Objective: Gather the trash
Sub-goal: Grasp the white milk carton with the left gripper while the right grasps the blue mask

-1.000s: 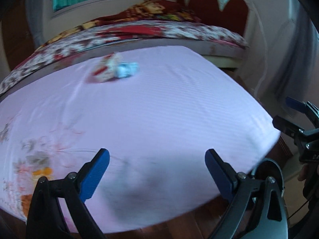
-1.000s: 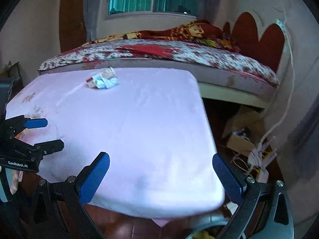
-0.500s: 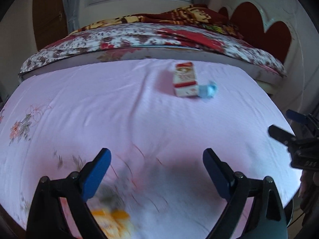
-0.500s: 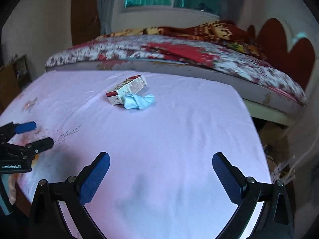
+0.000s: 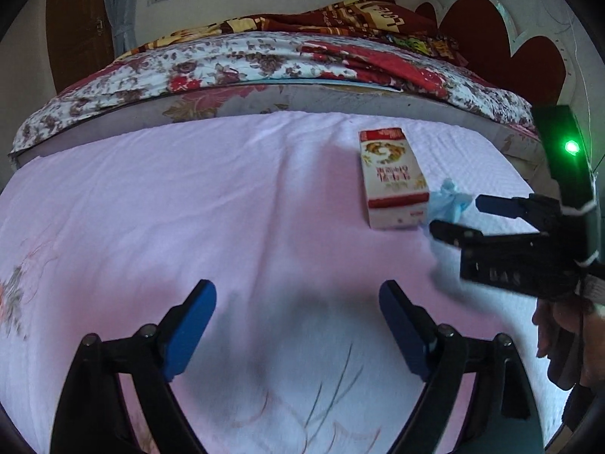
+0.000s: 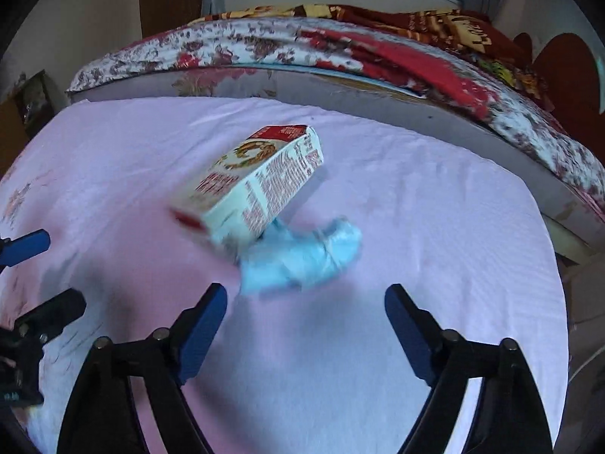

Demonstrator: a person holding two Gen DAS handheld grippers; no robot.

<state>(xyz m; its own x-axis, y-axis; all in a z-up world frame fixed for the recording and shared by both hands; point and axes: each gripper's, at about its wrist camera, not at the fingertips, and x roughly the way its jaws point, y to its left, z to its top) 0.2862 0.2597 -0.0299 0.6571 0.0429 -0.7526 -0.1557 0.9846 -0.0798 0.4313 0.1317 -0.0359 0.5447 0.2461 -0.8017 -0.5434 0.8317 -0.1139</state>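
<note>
Right wrist: wide-spread right gripper (image 6: 306,321) just short of crumpled blue wrapper (image 6: 302,257)

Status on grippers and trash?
Left gripper and right gripper open, empty. Carton and blue wad touching on sheet. Nothing blocking.

Floral bed (image 5: 264,60) (heart-shaped headboard (image 5: 503,45))

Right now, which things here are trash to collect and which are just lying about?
Trash to collect:
white and red cardboard carton
crumpled light blue plastic wrapper

Just lying about:
pink bedsheet
red floral quilt
</note>
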